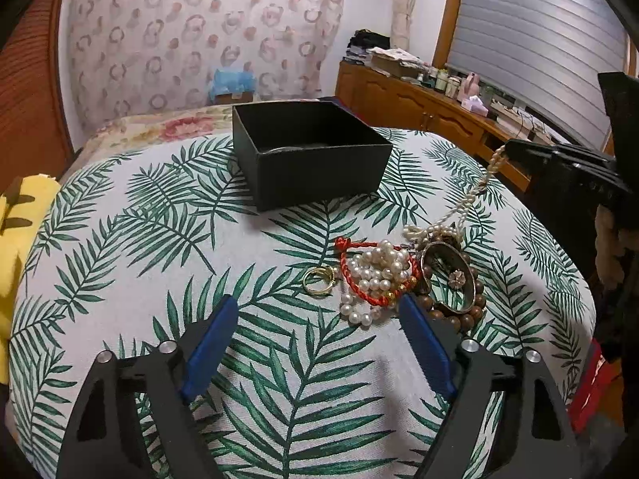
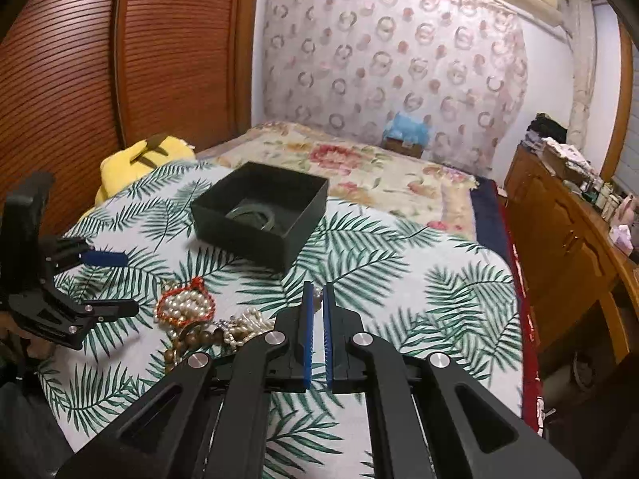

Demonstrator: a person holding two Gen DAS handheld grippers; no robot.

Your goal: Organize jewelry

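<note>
Right gripper [image 2: 318, 295] at lower centre of its own view, jaws clamped together on the end of a pearl strand [image 1: 477, 191] that we see, in the left view, running taut from the upper right down to the jewelry pile [image 1: 403, 275] at centre right on the leaf-print cloth [image 1: 159, 239]. Left gripper [image 1: 319, 315], jaws wide apart and holding nothing, sits just below the pile, gold ring [image 1: 317, 279] between its tips and the pile; black box [image 1: 307, 151] upper centre, a bangle [image 2: 251, 215] inside

Dim warm indoor light, soft shadows beside the black box [image 1: 311, 151], strong fisheye bending and dark corners, mild blur.
</note>
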